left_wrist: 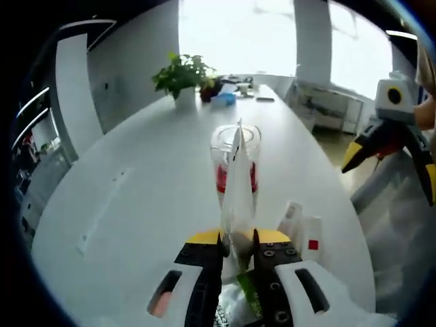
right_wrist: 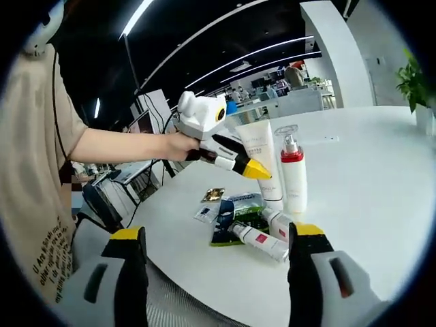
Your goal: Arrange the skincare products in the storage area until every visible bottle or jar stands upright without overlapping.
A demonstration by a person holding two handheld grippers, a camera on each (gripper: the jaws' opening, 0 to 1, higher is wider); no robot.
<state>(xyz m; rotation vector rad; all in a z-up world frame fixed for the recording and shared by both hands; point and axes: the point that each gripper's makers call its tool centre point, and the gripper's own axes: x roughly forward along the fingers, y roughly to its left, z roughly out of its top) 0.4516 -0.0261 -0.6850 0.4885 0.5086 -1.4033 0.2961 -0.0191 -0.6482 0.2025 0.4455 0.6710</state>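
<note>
While sachets [right_wrist: 231, 216] clutter the table [right_wrist: 368, 177], two small bottles [right_wrist: 262, 240] lie flat.

White oval table [left_wrist: 136, 184], bright windows [left_wrist: 235, 34], potted plant [left_wrist: 182, 75] (far end)

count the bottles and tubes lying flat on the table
2: one small white bottle lies in front, another just behind it, both below the standing tube and pump bottle. More may be hidden.
</note>
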